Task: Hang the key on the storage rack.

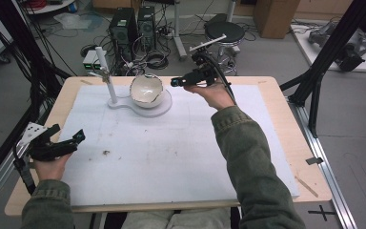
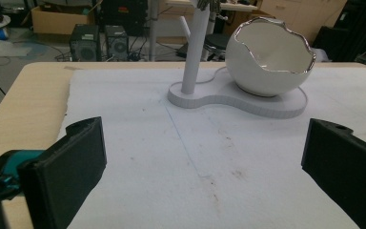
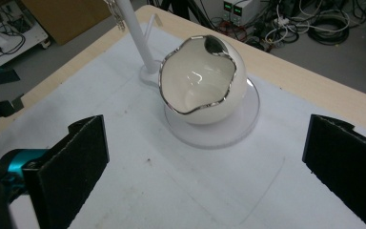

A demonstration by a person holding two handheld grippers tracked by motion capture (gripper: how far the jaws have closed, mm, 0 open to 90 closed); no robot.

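A white egg-shaped bowl [image 1: 147, 90] with a jagged silver rim sits on a white stand base [image 1: 164, 109] at the back of the table. A slim white post [image 1: 106, 76] rises from the base to the bowl's left. My right gripper [image 1: 176, 82] hovers just right of the bowl, open, with nothing between its jaws. In the right gripper view the bowl [image 3: 202, 81] lies ahead of that gripper [image 3: 205, 167] and looks empty inside. My left gripper [image 1: 66, 133] is held open near the table's left edge, far from the bowl [image 2: 271, 59] and post [image 2: 193, 52].
A white mat [image 1: 171, 157] covers most of the wooden table [image 1: 286, 138], with a small dark stain [image 1: 106, 152] near the left hand. Beyond the far edge stand computer towers [image 1: 132, 26], cables and a black stool [image 1: 225, 32]. Black frame struts [image 1: 333, 47] rise at the right.
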